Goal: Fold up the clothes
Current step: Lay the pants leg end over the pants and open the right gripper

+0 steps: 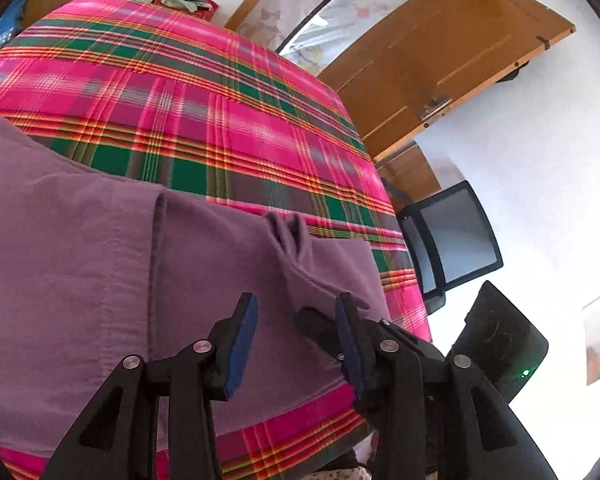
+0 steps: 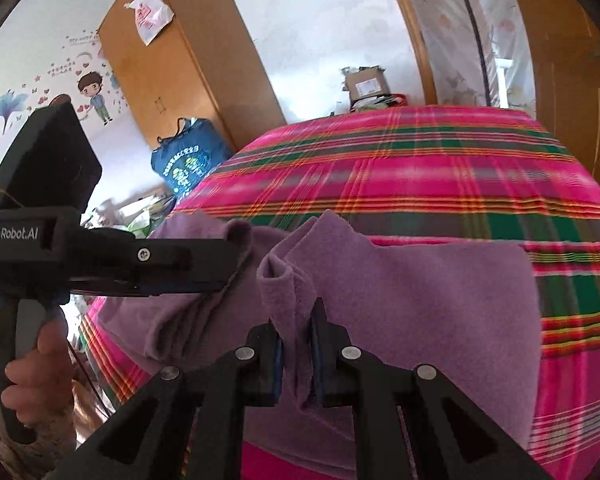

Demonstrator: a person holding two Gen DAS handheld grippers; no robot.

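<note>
A purple fleece garment (image 1: 100, 264) lies on a bed covered by a pink, green and orange plaid bedspread (image 1: 228, 120), at the bedspread's near edge. In the left wrist view the garment spreads flat across the near part, with a stitched hem line running down it and a bunched fold rising toward the near right corner of the bed.

The left gripper (image 1: 296, 320) hovers over the garment with its blue-padded jaws spread wide and nothing between them; the cloth lies below the fingers. In the right wrist view the same left gripper (image 2: 204, 268) shows from the side, its fingers reaching in over a raised ruck of the fleece, and its black body carries white lettering that reads "GenRobot.AI". A hand (image 2: 40, 364) grips its handle at the left edge of that view.

The right gripper (image 2: 298, 320) has its jaws drawn narrow, pinching a standing fold of the purple fleece (image 2: 420, 320) between the blue pads; the fold rises above the fingertips.

Beyond the far edge of the bed stands a cardboard box (image 2: 366, 84) with a white label too small to read. A wooden wardrobe (image 2: 188, 60) has a white plastic bag (image 2: 148, 12) with red print, illegible, hanging on it. A blue bag (image 2: 188, 160) with pale green characters, blurred, sits at its foot. Cartoon wall stickers (image 2: 92, 96) show script that cannot be read.
</note>
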